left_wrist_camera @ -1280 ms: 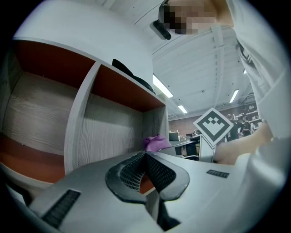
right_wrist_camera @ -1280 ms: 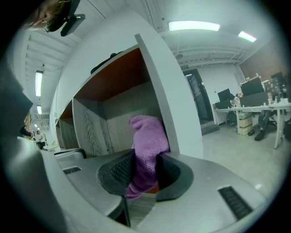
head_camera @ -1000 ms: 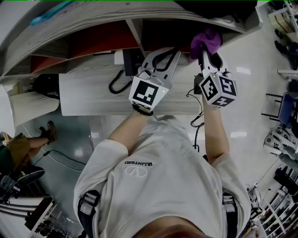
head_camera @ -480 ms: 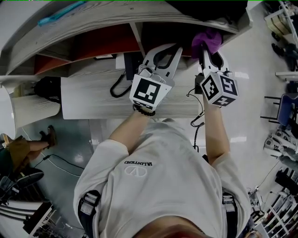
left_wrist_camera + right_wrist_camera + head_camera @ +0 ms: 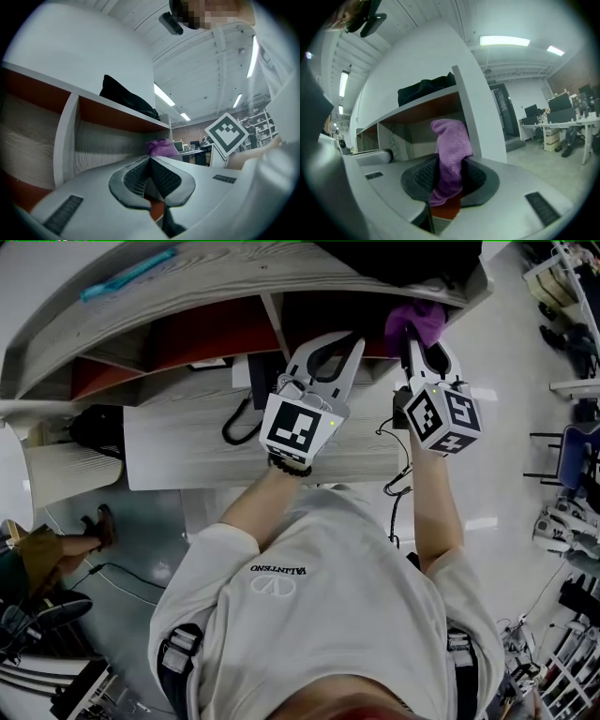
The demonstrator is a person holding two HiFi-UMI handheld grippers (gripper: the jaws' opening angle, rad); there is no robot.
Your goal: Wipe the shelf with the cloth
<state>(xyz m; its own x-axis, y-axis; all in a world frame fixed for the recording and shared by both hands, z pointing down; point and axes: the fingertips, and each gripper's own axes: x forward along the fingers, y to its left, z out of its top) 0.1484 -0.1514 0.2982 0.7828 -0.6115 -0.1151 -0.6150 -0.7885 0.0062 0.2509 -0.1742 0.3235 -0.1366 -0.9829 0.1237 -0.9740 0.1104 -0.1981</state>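
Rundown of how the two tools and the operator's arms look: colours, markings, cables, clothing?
Left tool and right tool: white shells, with dark grey ribbed pads inside the jaws. Each carries a cube of black-and-white square markers. A thin black cable runs by the right wrist. The operator wears an off-white short-sleeved T-shirt, a dark bracelet on the left wrist and black shoulder straps.

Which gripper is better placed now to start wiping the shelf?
Right. The right gripper is shut on the purple cloth, close to the shelf opening. The left gripper is shut with nothing between its jaws.
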